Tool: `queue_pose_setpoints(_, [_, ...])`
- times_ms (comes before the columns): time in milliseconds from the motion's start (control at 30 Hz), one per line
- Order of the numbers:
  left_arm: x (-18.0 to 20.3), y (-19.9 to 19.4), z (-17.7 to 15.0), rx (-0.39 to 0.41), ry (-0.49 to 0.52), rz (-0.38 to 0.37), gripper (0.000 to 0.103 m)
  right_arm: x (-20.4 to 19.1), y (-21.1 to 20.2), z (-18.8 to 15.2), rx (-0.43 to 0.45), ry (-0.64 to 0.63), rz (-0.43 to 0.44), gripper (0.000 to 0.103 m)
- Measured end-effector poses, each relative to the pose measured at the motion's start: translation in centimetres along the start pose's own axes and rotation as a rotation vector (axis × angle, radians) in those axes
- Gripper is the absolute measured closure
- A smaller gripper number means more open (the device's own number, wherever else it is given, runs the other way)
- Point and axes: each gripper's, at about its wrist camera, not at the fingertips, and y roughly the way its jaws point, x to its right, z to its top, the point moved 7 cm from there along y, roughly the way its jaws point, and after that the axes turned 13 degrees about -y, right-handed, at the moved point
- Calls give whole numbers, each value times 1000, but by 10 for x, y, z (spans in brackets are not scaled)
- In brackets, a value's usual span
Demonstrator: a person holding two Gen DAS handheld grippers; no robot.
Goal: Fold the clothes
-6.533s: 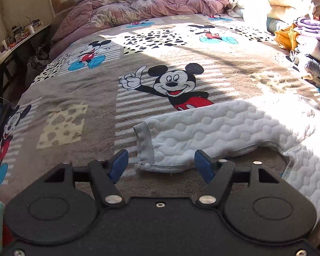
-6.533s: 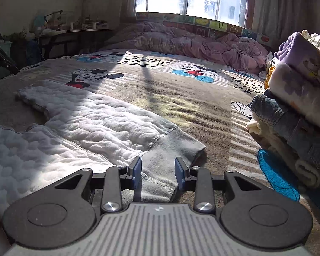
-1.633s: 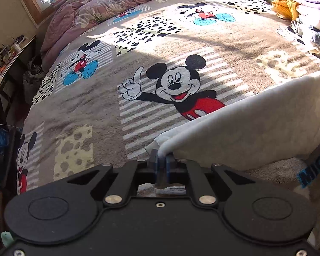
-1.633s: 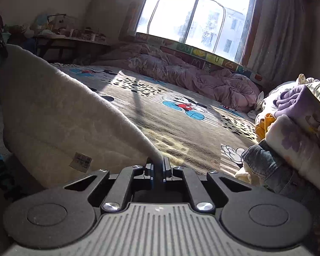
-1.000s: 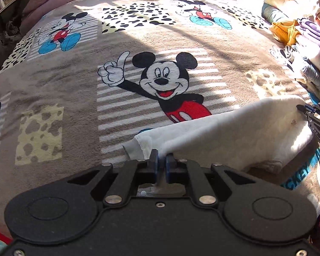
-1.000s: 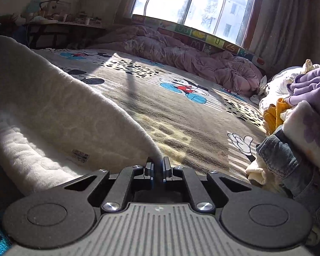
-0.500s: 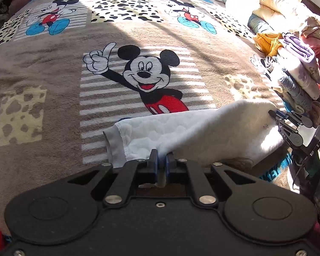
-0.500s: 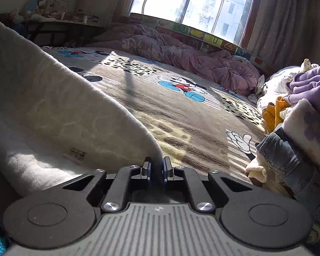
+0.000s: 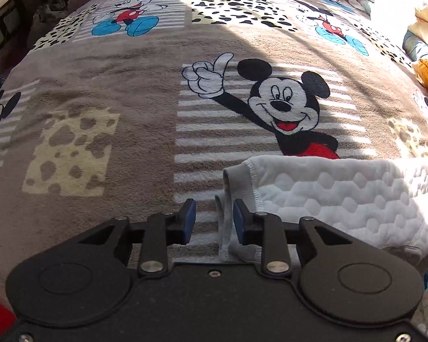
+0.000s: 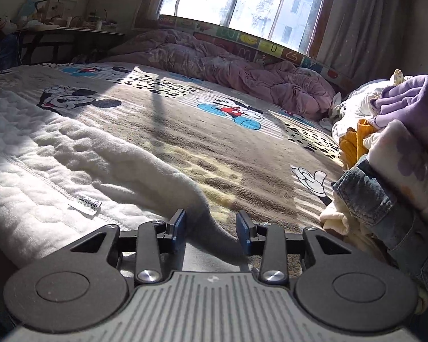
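A white quilted garment [image 9: 333, 196] with grey cuffs lies folded over itself on the cartoon-mouse blanket [image 9: 114, 91]. The jaws of my left gripper [image 9: 214, 221] are opening; a grey cuff edge [image 9: 228, 199] lies loose between the blue pads and neither pad presses on it. In the right wrist view the same garment [image 10: 57, 165] shows its fleecy inside and a small label [image 10: 85, 204]. My right gripper [image 10: 211, 232] is opening too, and a grey corner of the garment [image 10: 211, 230] rests between its pads, untouched.
A pile of clothes [image 10: 393, 148] with denim, purple and yellow pieces rises close on the right. A crumpled pink duvet [image 10: 228, 68] lies at the far end under the window. A cluttered desk [image 10: 60, 28] stands at the back left.
Both grippers were shut on the garment's edges and have let go, their jaws now apart. The left gripper came down toward the blanket, and the lifted cloth now lies flat.
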Motion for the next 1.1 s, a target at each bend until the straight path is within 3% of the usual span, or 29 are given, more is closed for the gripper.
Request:
queue_pose_setpoints(67, [10,-13,-10,20,96,-39,76,1,-1,1,5,3,-1,63])
queue_pose_setpoints(133, [24,-25,-24,55,292,-19,76,1,-6,2,14,-2,-7,62])
queue_pose_setpoints(200, [39,-30,-44,82,497,16,76,0,-12,5,25,-9,-15,61])
queue_pose_setpoints(400, [70,-25,-98,148,963,103,76,-6,-41,10,63,-31,-14,48])
queue_pose_setpoints(533, [76,-13,-117,172,1192,185,76,-6,-61,6,68,-12,-3,44])
queue_pose_setpoints(633, [76,-1,-130,188,1369,262,71,-3,-66,6,94,118,90,37])
queue_pose_setpoints(767, [70,11,-133,221,1486,341,71,-12,-60,6,107,287,263,36])
queue_pose_setpoints(933, [67,21,-140,231,1564,356,71,-33,-50,8,83,246,297,36])
queue_pose_setpoints(1100, [66,25,-146,293,1635,404,70,-43,-44,8,75,238,307,32])
